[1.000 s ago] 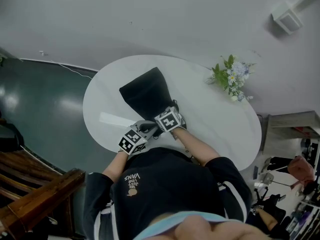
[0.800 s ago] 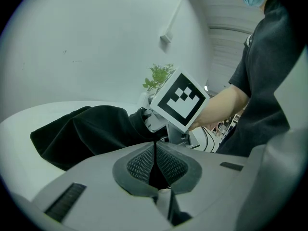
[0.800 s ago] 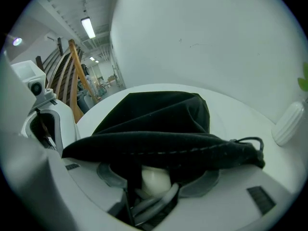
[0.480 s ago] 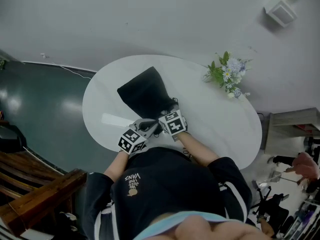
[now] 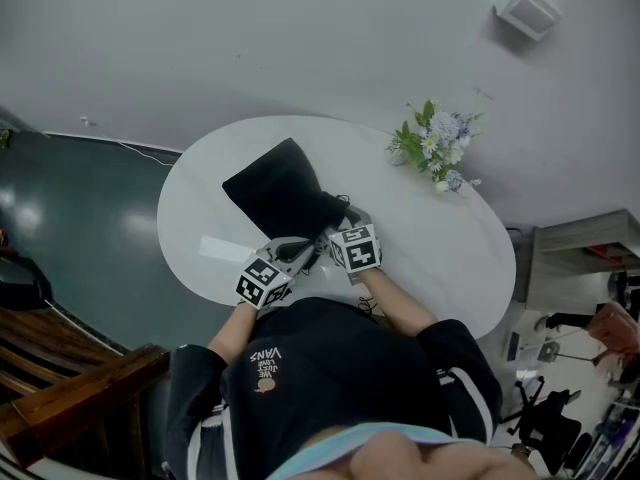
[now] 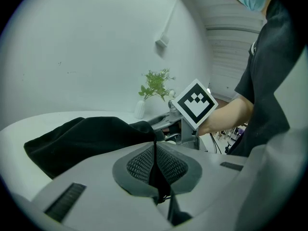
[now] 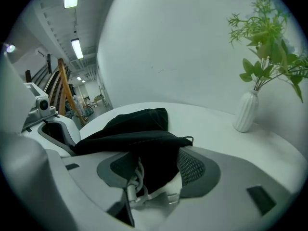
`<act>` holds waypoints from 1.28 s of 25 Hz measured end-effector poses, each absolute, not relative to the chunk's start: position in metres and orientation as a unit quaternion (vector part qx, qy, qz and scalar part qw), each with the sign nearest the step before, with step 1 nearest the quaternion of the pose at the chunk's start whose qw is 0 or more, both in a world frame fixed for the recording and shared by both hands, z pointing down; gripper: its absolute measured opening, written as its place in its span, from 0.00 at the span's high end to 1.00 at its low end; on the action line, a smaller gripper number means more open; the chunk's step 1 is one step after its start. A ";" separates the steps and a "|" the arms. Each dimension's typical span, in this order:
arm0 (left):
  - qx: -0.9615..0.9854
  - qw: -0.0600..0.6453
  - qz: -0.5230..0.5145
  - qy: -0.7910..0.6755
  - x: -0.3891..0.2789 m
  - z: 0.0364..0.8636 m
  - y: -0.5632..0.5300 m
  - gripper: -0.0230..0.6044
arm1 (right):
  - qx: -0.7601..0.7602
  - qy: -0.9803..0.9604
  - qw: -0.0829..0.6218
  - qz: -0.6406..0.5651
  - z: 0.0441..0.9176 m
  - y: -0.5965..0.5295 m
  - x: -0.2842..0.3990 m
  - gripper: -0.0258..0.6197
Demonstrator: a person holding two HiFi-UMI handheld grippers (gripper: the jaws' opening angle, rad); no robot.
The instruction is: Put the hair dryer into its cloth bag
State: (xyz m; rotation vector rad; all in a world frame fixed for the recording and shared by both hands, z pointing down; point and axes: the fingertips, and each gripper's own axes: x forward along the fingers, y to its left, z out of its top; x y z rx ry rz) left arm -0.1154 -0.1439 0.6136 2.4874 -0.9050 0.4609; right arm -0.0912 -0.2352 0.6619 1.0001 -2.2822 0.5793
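The bag (image 5: 278,190) is clamped at its mouth by the left gripper (image 6: 155,162) and the right gripper (image 7: 159,172). Compared with a second earlier, the grippers are drawn further apart.

The tabletop (image 5: 440,258) is white, smooth and oval. A black cloth bag (image 5: 278,190) lies on its left half, with the wide end pointing away from me and the narrow end toward me. A white vase (image 7: 246,110) holding green sprigs and small pale flowers stands upright near the far right edge, well apart from the bag. A pale rectangular patch (image 5: 218,249) shows on the surface just left of the bag. I cannot tell whether it is an object or a reflection.
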 end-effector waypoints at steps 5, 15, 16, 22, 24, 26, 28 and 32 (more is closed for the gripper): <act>0.895 0.204 0.183 -0.353 -0.108 0.624 -0.143 0.92 | 0.399 -0.844 0.283 0.221 0.663 -0.237 -0.064 0.61; 0.870 0.203 0.199 -0.402 -0.102 0.628 -0.131 0.92 | 0.406 -0.841 0.301 0.195 0.677 -0.264 -0.042 0.61; 0.869 0.201 0.202 -0.405 -0.102 0.629 -0.129 0.92 | 0.402 -0.842 0.303 0.193 0.677 -0.264 -0.042 0.62; 0.856 0.199 0.211 -0.428 -0.104 0.629 -0.116 0.91 | 0.397 -0.848 0.305 0.175 0.674 -0.255 -0.035 0.85; 0.852 0.201 0.212 -0.434 -0.102 0.629 -0.109 0.91 | 0.397 -0.850 0.302 0.172 0.674 -0.251 -0.032 0.86; 0.848 0.204 0.211 -0.441 -0.099 0.629 -0.103 0.91 | 0.396 -0.850 0.301 0.172 0.672 -0.246 -0.027 0.86; 0.845 0.207 0.207 -0.449 -0.097 0.629 -0.097 0.91 | 0.394 -0.851 0.300 0.173 0.671 -0.241 -0.023 0.86; 0.837 0.210 0.199 -0.465 -0.090 0.629 -0.085 0.88 | 0.388 -0.852 0.302 0.177 0.672 -0.227 -0.013 0.86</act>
